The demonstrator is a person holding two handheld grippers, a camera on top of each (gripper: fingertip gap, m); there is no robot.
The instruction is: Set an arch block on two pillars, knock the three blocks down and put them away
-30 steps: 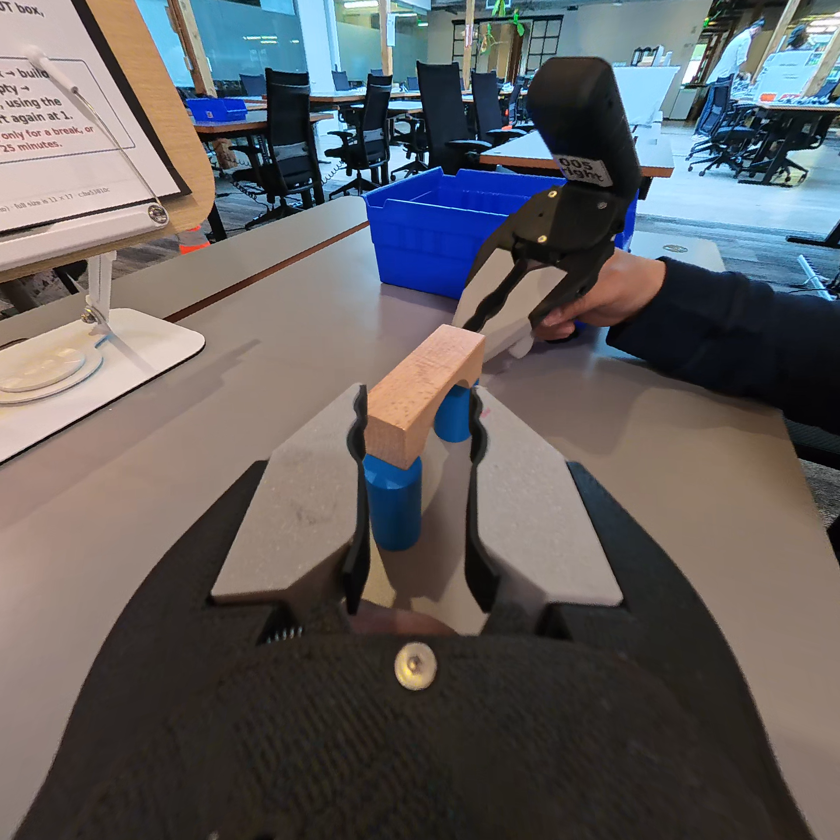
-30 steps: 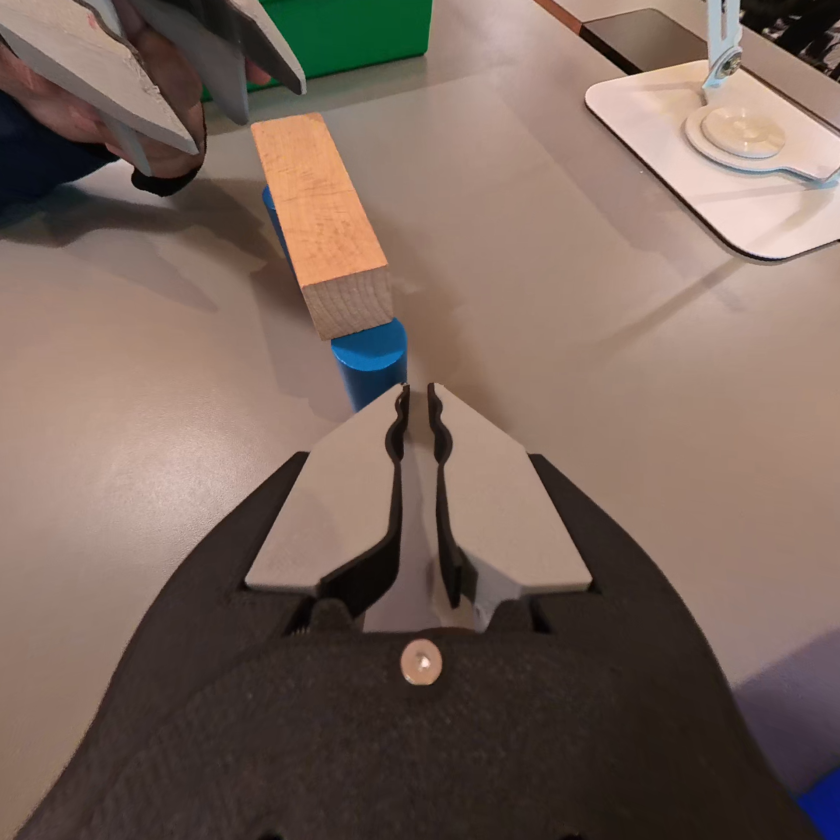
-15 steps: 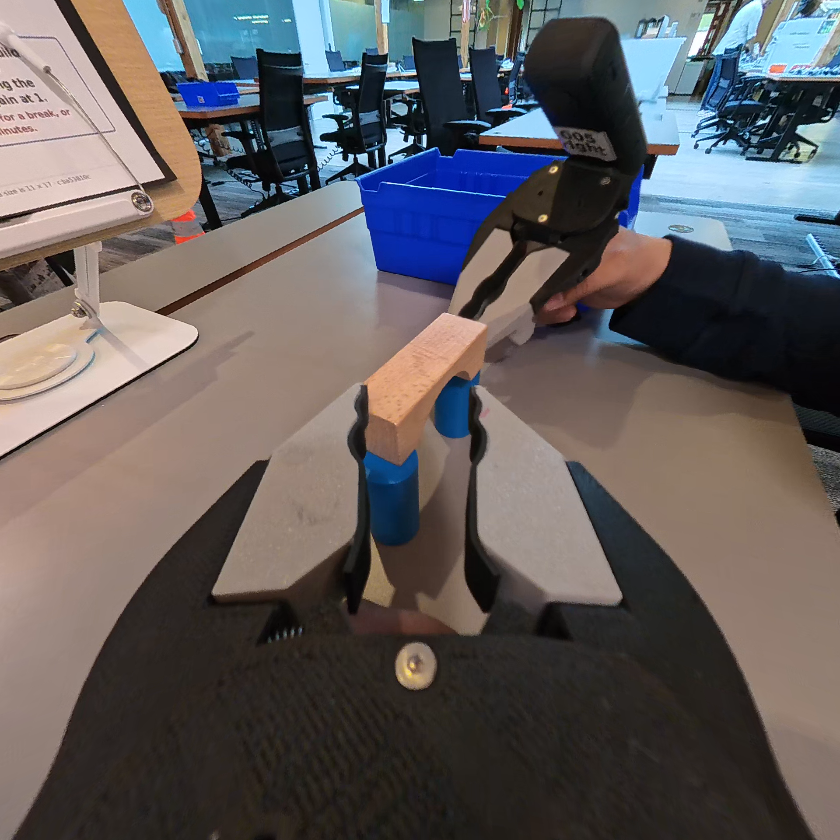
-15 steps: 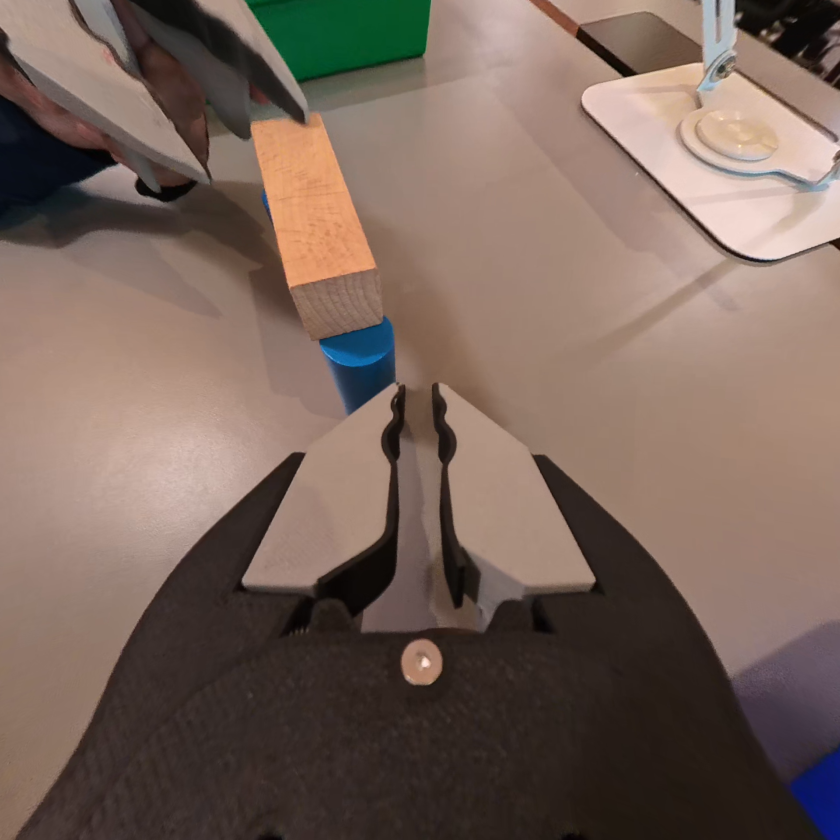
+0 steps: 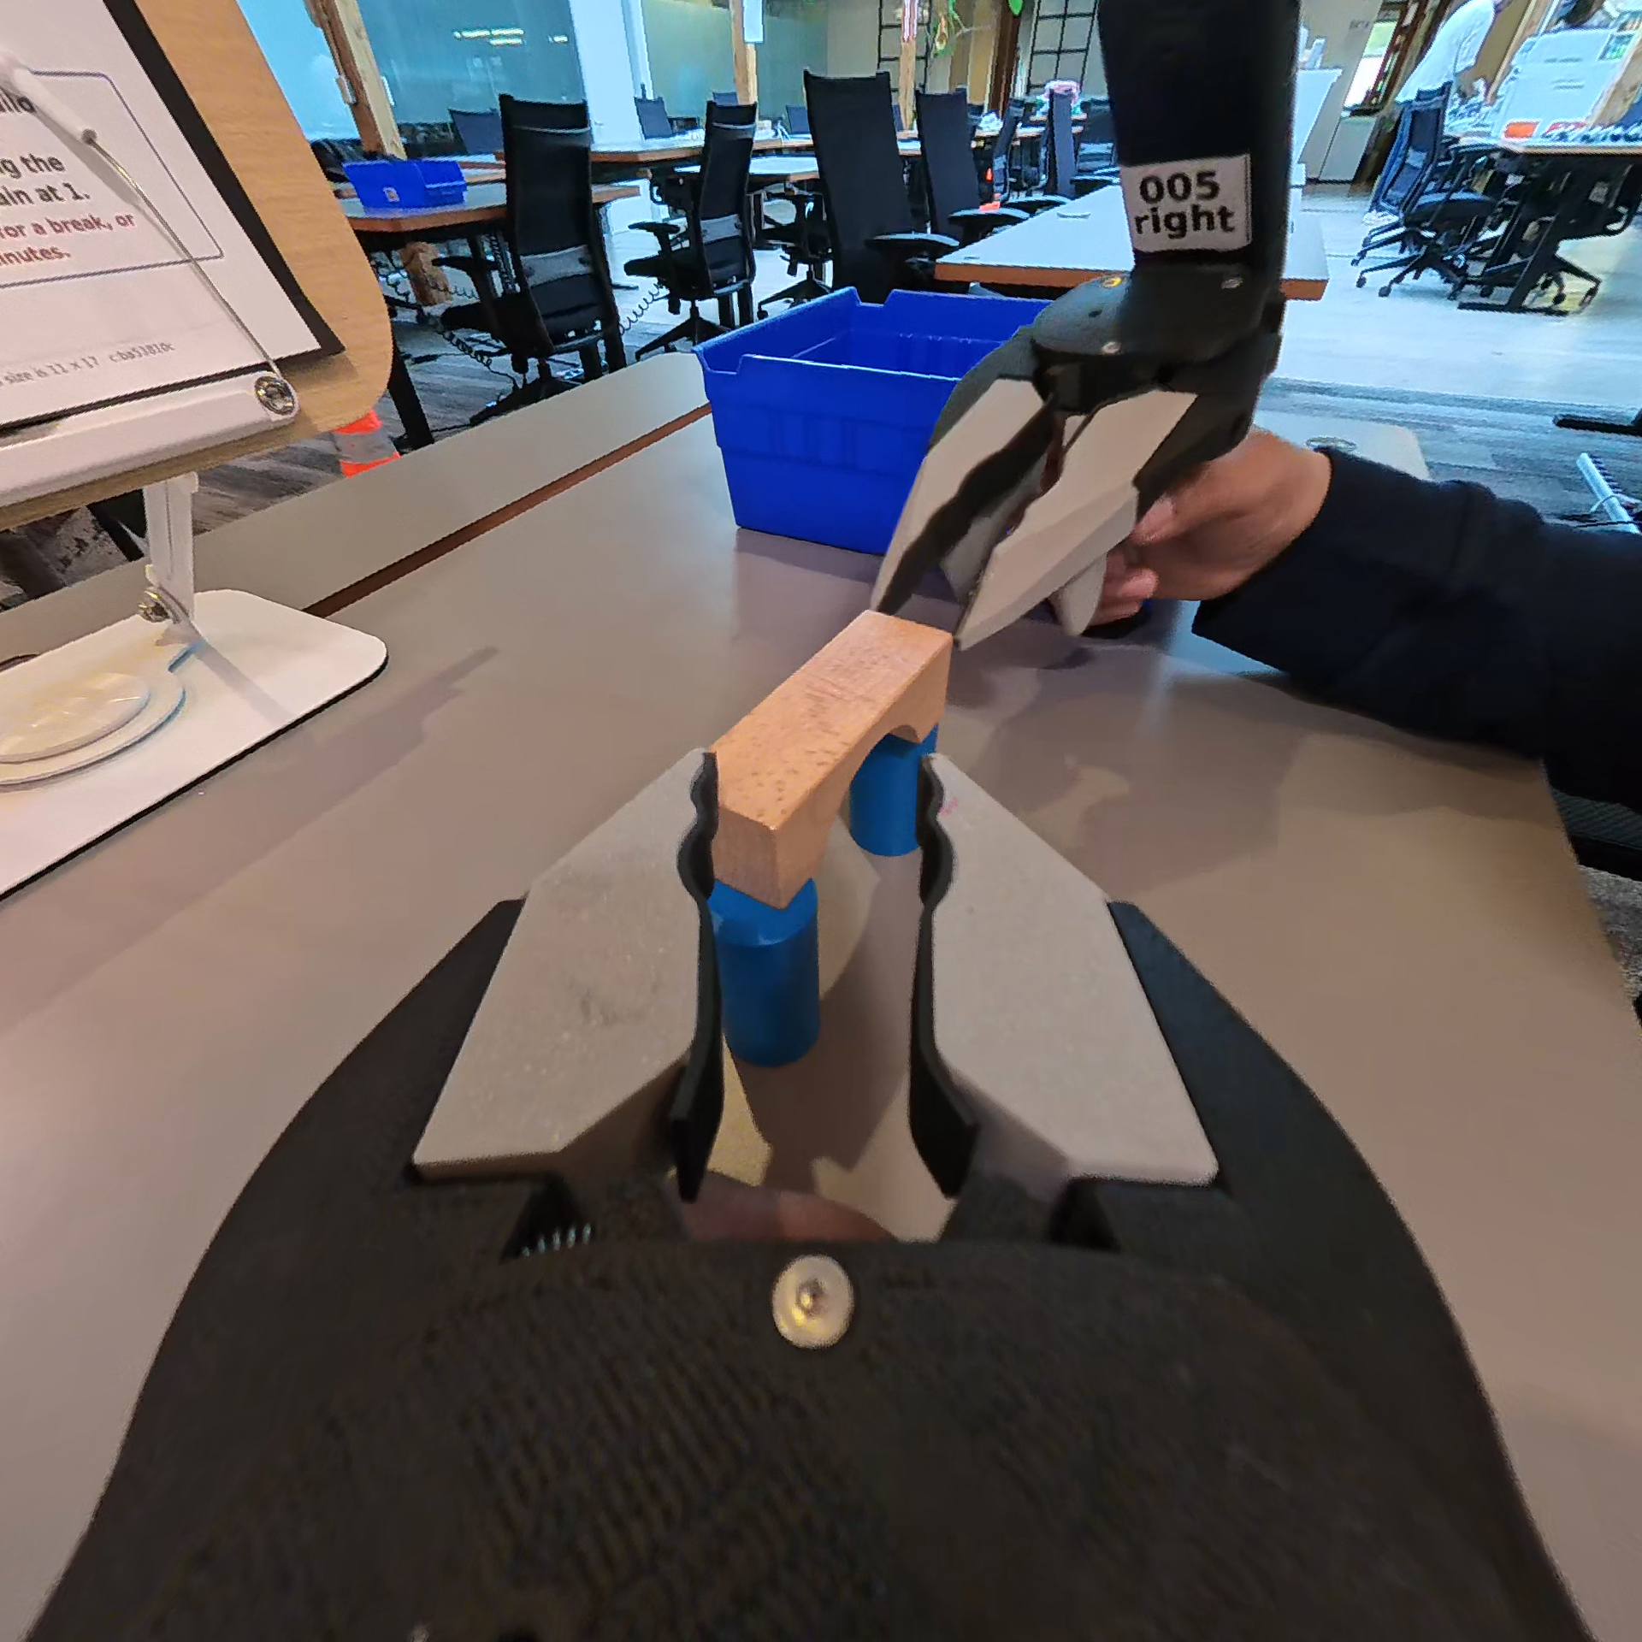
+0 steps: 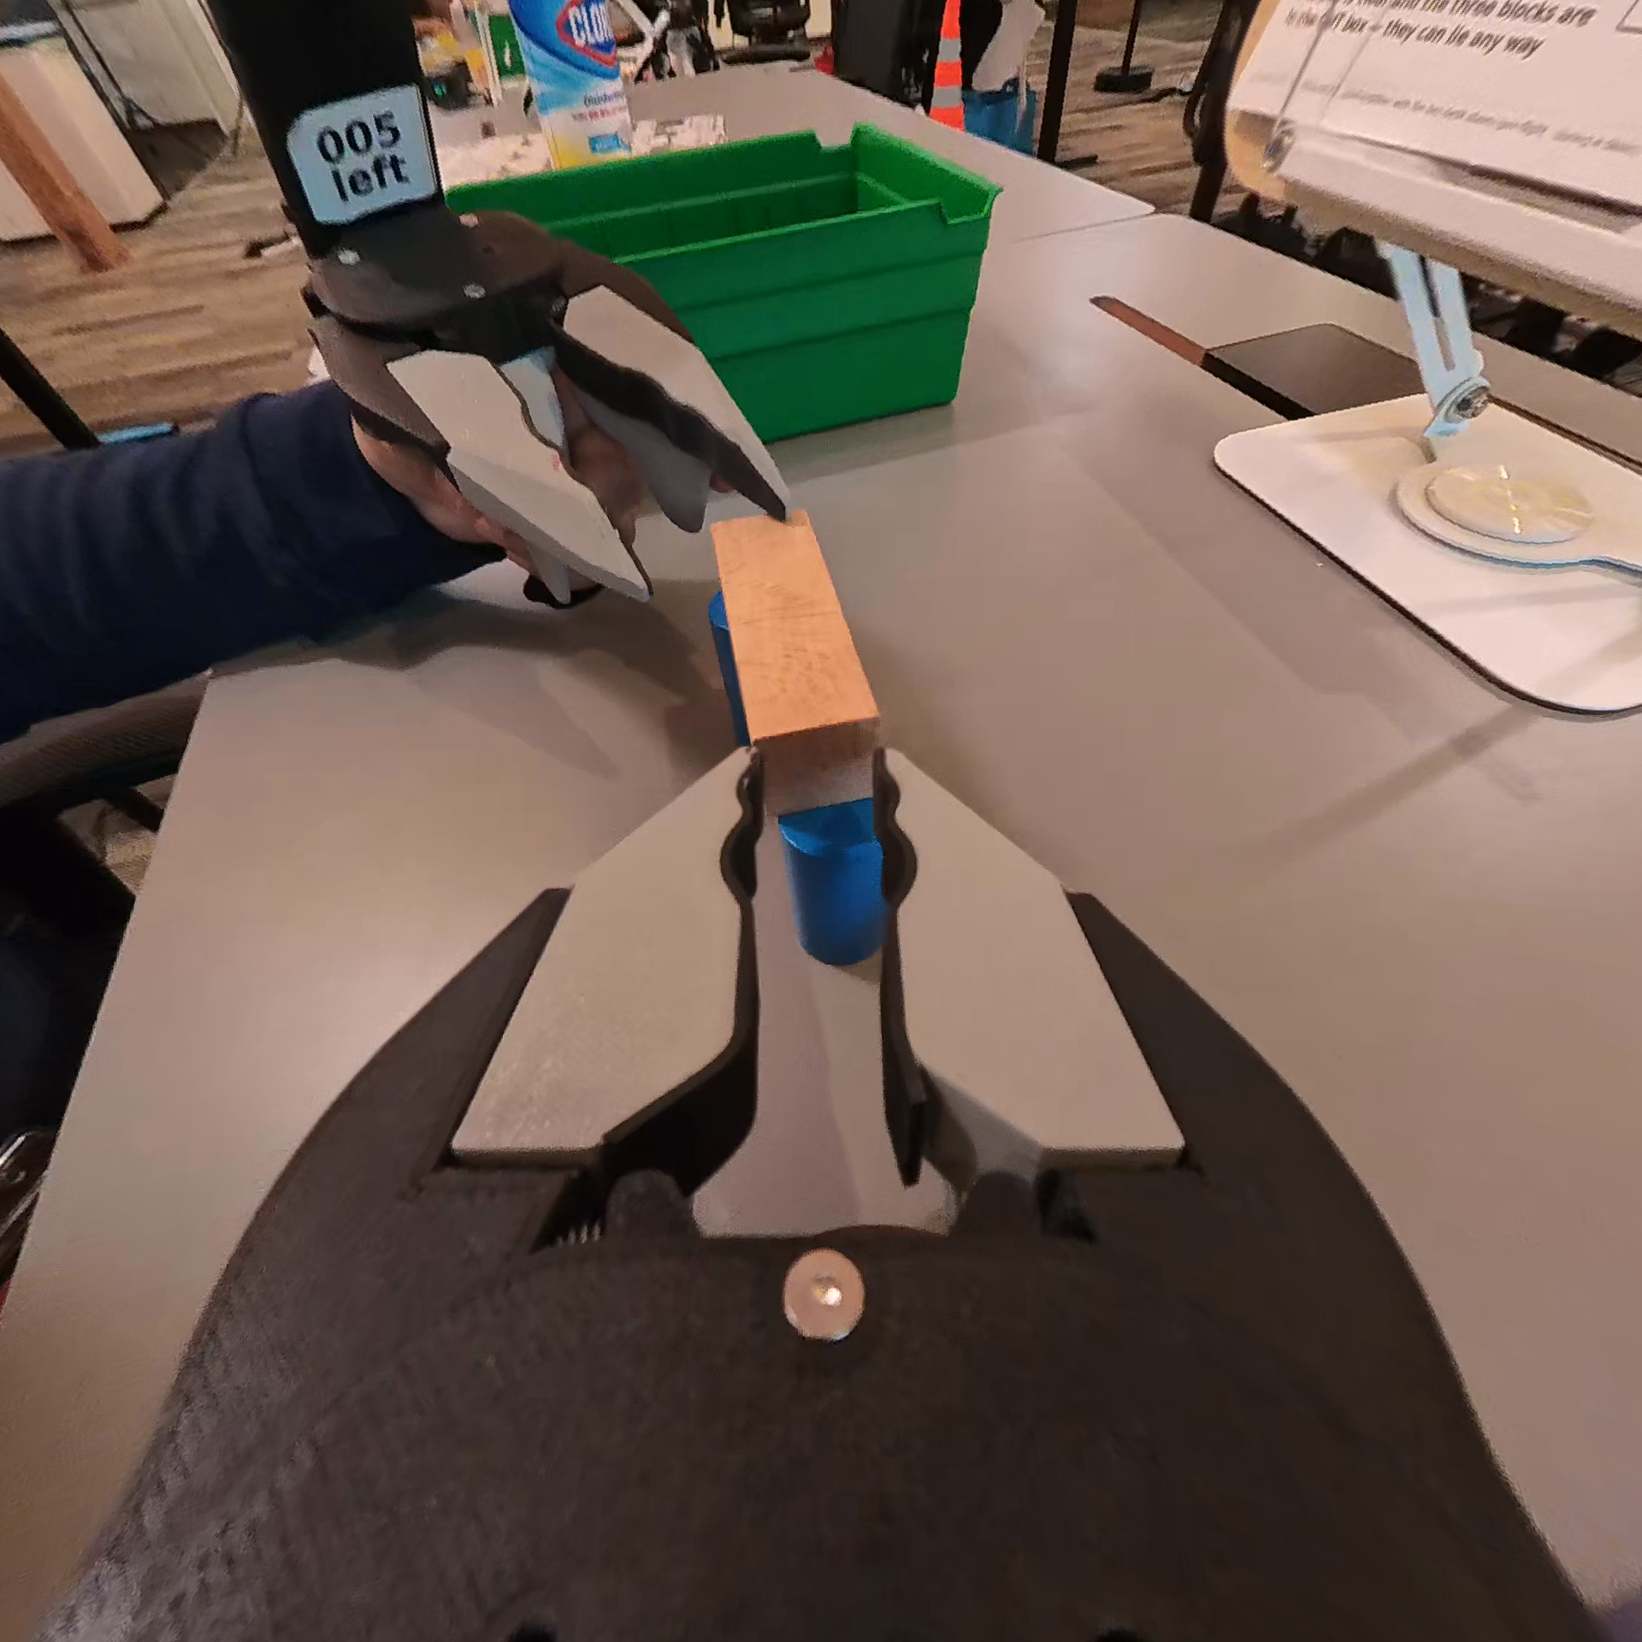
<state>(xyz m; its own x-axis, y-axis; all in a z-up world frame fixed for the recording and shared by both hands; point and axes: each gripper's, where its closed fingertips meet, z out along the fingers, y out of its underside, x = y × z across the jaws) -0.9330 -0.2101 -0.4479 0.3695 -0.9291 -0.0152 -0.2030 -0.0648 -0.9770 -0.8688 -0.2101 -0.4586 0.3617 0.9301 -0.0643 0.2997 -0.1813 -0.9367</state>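
Both hand-held grippers have closed in on the standing arch — the right one has spread its fingers as it came.

The pale wooden arch block [image 5: 826,746] rests across two upright blue cylindrical pillars [image 5: 766,977] on the grey surface [image 5: 444,800], between the blue bin [image 5: 826,444] and the green bin [image 6: 800,293]. The right hand-held gripper [image 6: 813,782], nearly shut a second ago, now stands part-open with its fingertips flanking one end of the arch, gripping nothing that can be seen. The left hand-held gripper [image 5: 813,800] is part-open as before, holding nothing, its tips beside the other end. Building looks finished — the knock-down seems next.
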